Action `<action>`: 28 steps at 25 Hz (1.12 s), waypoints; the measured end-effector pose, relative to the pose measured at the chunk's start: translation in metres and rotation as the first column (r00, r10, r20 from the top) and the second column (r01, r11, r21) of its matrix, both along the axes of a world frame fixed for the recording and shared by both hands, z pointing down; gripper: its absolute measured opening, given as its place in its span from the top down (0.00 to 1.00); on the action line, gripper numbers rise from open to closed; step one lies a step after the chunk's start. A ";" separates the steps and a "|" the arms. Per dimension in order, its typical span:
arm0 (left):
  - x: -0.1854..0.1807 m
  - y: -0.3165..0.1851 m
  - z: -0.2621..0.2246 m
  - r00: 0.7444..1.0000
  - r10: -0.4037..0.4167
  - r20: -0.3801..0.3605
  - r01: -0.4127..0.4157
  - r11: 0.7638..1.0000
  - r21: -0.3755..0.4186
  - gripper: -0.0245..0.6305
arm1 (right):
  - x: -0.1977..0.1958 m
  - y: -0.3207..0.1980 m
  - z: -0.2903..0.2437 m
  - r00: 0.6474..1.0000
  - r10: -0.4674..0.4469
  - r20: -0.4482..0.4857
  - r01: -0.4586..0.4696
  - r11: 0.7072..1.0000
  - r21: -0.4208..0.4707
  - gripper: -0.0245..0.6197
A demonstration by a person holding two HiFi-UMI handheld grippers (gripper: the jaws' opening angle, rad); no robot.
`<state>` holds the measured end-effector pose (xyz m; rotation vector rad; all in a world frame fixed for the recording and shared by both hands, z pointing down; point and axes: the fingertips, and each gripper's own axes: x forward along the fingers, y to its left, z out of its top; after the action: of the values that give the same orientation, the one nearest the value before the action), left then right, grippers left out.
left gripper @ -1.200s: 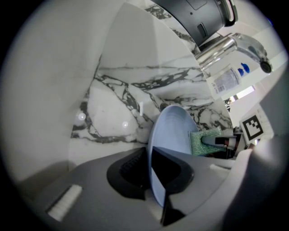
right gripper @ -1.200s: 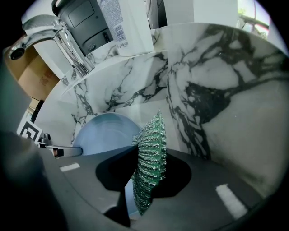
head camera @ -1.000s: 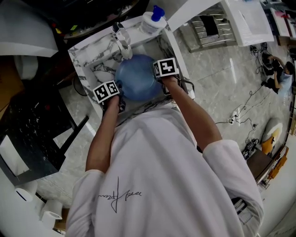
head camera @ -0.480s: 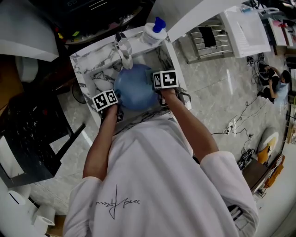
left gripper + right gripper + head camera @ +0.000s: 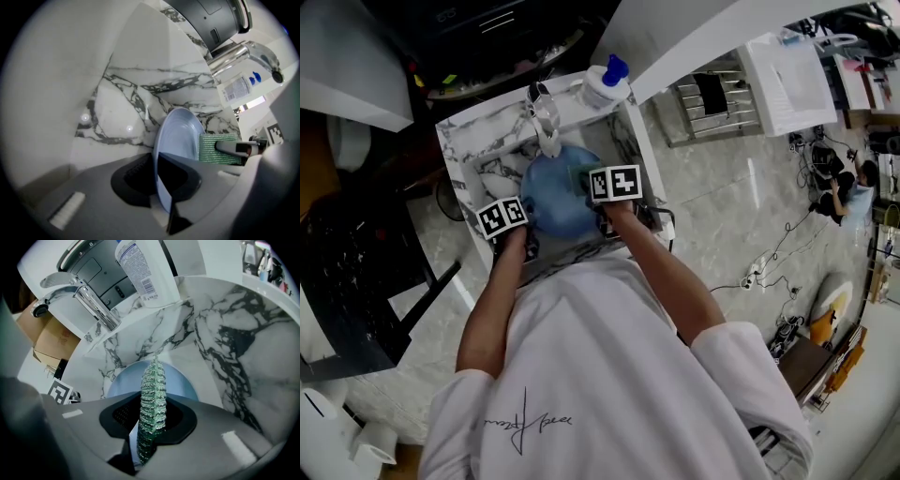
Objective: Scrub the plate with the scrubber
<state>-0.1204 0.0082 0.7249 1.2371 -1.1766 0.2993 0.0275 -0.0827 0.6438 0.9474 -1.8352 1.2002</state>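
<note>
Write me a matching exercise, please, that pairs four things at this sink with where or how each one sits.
Things:
1. plate
2. scrubber
3. faucet
4. bottle

Places or states:
A. clamped in the right gripper
B. blue-capped, upright behind the basin
C. held on edge in the left gripper
D. chrome, reaching over the basin

Pairs: 1-C, 2-A, 3-D, 4-B

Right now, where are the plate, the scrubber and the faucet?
plate [image 5: 180,133], left gripper view, middle of its blue face.
scrubber [image 5: 153,394], right gripper view, its green edge, midway up.
faucet [image 5: 93,305], right gripper view, on the chrome spout.
</note>
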 end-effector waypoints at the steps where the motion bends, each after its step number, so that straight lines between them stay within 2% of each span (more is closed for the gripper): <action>1: 0.000 0.001 0.000 1.000 -0.002 -0.001 0.002 1.000 -0.002 0.83 | -0.004 0.002 0.001 1.000 0.002 0.014 -0.002 1.000 -0.010 0.85; 6: -0.001 0.002 -0.002 1.000 -0.008 0.008 0.008 1.000 -0.009 0.84 | -0.028 0.020 0.004 0.994 -0.026 0.106 0.033 0.997 -0.066 0.85; 15: -0.001 0.007 -0.003 1.000 -0.009 0.026 0.010 1.000 -0.024 0.84 | -0.066 0.052 0.012 0.981 -0.096 0.171 0.120 0.984 -0.131 0.85; 28: -0.006 0.002 -0.004 0.999 -0.033 0.036 0.034 0.999 -0.018 0.84 | -0.081 0.070 0.028 0.977 -0.143 0.155 0.172 0.967 -0.188 0.86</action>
<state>-0.1265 0.0106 0.7206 1.1995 -1.2213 0.3076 -0.0540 -0.0124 0.6713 0.6063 -1.8193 1.3501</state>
